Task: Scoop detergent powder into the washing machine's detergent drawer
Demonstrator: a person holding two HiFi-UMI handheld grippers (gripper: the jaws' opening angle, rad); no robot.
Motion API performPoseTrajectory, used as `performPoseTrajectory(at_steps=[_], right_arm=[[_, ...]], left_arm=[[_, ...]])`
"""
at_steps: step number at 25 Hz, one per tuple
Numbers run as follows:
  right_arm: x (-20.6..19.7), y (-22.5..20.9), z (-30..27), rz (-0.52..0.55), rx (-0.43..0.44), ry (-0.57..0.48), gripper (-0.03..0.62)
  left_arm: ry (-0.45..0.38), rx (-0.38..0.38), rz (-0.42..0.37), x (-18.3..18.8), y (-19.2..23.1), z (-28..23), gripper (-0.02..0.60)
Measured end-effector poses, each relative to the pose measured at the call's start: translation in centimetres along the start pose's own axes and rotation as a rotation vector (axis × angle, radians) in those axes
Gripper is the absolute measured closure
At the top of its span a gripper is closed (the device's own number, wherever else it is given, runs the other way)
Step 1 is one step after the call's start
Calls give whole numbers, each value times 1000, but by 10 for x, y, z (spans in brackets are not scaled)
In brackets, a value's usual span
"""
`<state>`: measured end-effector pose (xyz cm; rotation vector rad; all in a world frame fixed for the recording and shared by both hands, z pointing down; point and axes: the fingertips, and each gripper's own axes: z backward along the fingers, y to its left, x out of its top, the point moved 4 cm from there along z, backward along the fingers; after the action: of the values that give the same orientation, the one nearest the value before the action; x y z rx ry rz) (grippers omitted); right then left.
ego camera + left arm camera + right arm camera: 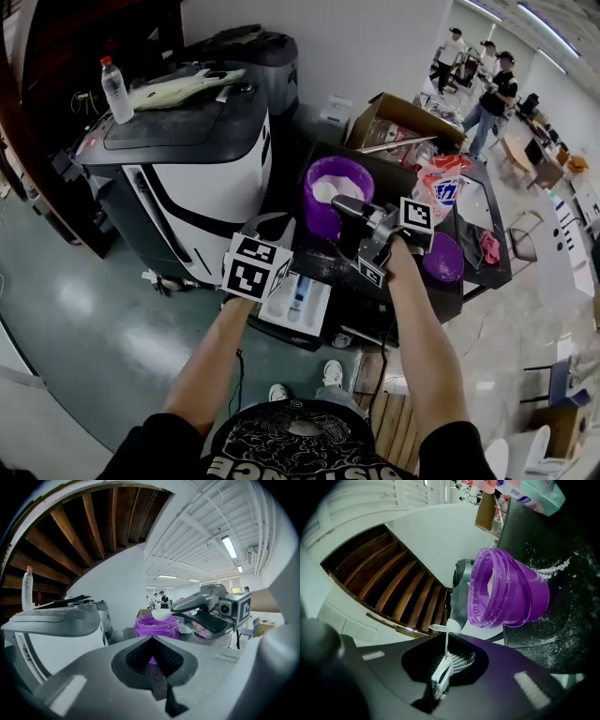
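Observation:
The purple tub (337, 192) of white powder stands open on the black table (412, 178). My right gripper (339, 203) is over its rim, shut on the thin handle of a white scoop (445, 628). In the left gripper view the scoop (161, 614) hangs bowl-up just above the tub (157, 626), held by the right gripper (187, 605). The tub (506, 590) lies just ahead in the right gripper view. My left gripper (277, 228) is low beside the washing machine (187, 159), jaws together with nothing in them. The white detergent drawer (295, 302) stands pulled out below both grippers.
A water bottle (115, 91) stands on the machine's lid. A cardboard box (403, 122), a detergent bag (445, 187) and a purple lid (442, 261) are on the table. Spilled powder (553, 566) lies round the tub. People (483, 84) stand far back.

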<state>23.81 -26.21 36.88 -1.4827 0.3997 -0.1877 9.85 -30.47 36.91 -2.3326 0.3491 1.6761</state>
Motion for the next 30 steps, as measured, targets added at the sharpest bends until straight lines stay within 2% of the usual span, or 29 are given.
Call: performPoseTrajectory(at_steps=[8,14,24,30], right_arm=[[-18,-8,5,-34,15,-23,554],[-33,-16,4,-57,41,2,554],[-63,-36,13,-117,97,61,554],[-84,-49,22,-126,85,125,554]], left_arm=[[-21,-11,17,-6,1,5,580],[-30,15,26,-8,2,8,580],[-29,125,74,-26,-3,27,580],[-15,206,105,-45,-12,49,580]])
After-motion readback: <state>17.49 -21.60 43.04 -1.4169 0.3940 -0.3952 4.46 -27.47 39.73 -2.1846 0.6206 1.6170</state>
